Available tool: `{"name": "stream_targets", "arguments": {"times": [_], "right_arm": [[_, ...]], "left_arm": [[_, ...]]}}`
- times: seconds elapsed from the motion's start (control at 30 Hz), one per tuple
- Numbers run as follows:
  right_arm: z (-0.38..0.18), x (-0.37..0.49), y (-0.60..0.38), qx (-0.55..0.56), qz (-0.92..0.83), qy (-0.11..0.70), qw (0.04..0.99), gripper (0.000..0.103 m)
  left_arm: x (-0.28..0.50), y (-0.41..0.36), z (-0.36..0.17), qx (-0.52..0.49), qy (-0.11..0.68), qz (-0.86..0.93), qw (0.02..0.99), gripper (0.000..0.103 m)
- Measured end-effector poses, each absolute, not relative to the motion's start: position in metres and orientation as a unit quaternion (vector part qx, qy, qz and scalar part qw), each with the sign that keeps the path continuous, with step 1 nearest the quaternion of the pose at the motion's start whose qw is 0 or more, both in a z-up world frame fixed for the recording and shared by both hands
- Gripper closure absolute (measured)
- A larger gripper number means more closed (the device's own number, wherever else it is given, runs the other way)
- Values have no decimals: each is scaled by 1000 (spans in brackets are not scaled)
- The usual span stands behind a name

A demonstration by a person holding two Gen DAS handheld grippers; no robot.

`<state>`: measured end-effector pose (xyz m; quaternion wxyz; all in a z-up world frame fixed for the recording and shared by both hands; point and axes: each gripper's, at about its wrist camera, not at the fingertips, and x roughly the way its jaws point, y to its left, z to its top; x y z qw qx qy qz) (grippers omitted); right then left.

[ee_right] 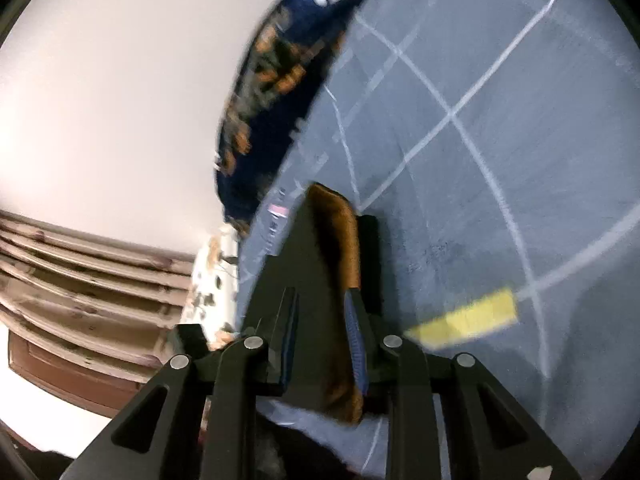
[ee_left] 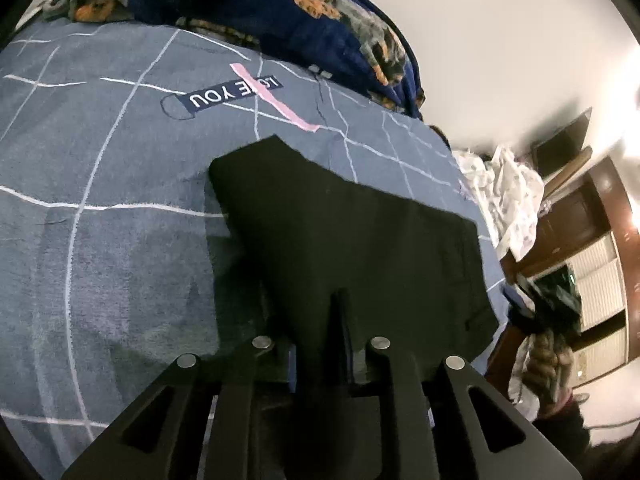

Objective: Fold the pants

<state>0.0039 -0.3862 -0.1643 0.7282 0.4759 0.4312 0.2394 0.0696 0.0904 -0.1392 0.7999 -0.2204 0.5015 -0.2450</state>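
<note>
The black pants lie folded on the blue checked bed sheet in the left wrist view. My left gripper is shut on their near edge, the fingers pinched together on the cloth. In the right wrist view, my right gripper holds another part of the black pants, showing a brown inner band, between its fingers, lifted a little over the sheet. That view is blurred by motion.
A navy patterned blanket is bunched at the bed's far side. A pink strip and a yellow strip mark the sheet. White cloth and brown wooden furniture stand beyond the bed's right edge.
</note>
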Motion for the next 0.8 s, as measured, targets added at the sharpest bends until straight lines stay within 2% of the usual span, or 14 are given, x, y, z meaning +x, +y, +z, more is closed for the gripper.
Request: {"name": "stream_targets", "arguments": {"times": [0.07,0.1,0.13,0.37,0.43,0.5,0.57,0.7,0.73,0.8], "right_arm": [[-152,-17,-387,504,261,419,709,79],[-153,-25,-386,520,268,421,694,79],[-157,-35,-377,531,271,430,678,79],[-196,-38,-350,549,235,466,653,79],[-199,-37,-348,542,224,477,655,79],[-201,-36,-348,546,217,478,653,78],[-203,-36,-350,556,207,473,651,72],[-207,-33,-351,574,185,462,650,60],[-206,-32,-351,577,185,460,650,59],[-202,-32,-349,563,177,456,666,70]], "left_arm": [[67,99,-136,-227,499,-233,803,71],[66,104,-135,-233,496,-228,804,60],[64,108,-134,-245,489,-224,807,57],[56,122,-118,-251,456,-191,832,53],[51,121,-109,-249,451,-195,835,42],[45,121,-102,-261,436,-204,837,34],[43,118,-101,-272,432,-211,834,30],[42,101,-107,-268,452,-227,820,30],[41,97,-108,-264,457,-231,817,30],[39,87,-111,-255,465,-239,813,30]]}}
